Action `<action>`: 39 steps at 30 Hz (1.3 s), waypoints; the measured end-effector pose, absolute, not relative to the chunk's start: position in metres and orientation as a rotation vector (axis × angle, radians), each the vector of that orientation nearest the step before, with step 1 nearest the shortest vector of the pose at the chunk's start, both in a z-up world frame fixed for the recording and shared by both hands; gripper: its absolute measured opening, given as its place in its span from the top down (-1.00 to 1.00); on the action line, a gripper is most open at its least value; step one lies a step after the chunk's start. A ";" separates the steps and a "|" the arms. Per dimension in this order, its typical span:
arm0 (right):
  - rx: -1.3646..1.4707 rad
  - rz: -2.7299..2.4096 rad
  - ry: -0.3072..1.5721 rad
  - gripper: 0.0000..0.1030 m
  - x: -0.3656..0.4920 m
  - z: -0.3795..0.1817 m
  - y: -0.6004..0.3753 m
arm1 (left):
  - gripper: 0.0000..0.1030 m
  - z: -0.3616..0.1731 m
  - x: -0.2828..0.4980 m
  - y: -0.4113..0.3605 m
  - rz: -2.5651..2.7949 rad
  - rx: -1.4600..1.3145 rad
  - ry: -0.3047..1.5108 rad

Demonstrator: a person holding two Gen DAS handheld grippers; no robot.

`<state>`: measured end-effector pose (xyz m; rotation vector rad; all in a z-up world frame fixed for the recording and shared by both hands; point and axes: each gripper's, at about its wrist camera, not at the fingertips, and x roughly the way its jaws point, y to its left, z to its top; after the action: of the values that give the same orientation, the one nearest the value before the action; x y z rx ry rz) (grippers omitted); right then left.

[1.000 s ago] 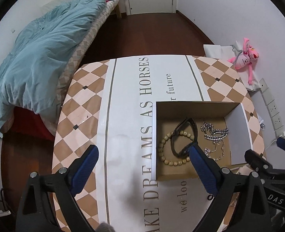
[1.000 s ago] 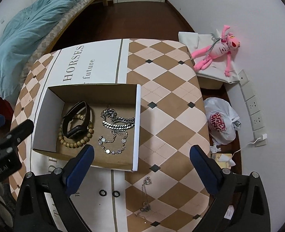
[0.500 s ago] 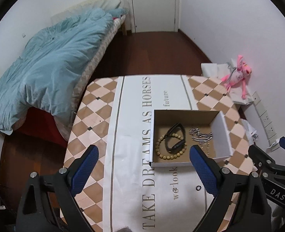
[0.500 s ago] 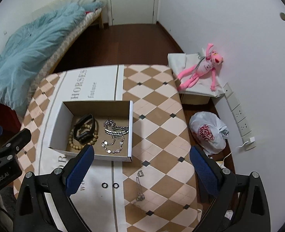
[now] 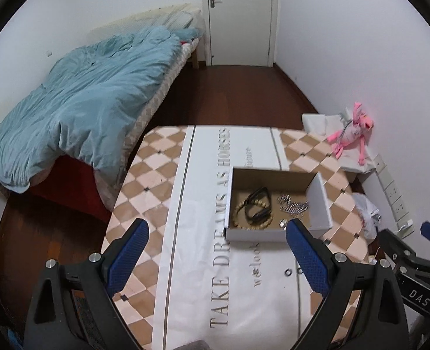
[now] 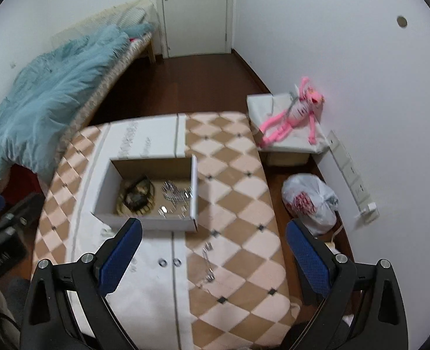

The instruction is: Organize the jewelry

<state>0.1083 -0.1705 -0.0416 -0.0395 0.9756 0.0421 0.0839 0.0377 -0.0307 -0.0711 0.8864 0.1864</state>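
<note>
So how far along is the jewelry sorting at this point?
Partly done. The box already holds a bead bracelet, a black band and silver chains. Nothing is in hand: left gripper and right gripper are both open and empty. Two small rings and a thin chain remain on the table.

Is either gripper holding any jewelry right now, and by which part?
Nothing is held. The left gripper and right gripper are both open, with nothing between their fingers.

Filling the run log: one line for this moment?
left gripper open | right gripper open | two small rings outside white cardboard box
</note>
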 end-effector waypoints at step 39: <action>0.051 0.031 1.133 0.89 0.102 -0.210 -0.191 | 0.25 -0.200 0.113 -0.006 0.066 -0.060 1.192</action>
<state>0.1017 -0.1908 -0.2102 0.0508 1.1329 0.0311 0.1131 -0.0060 -0.2001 -0.0597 1.1925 0.0661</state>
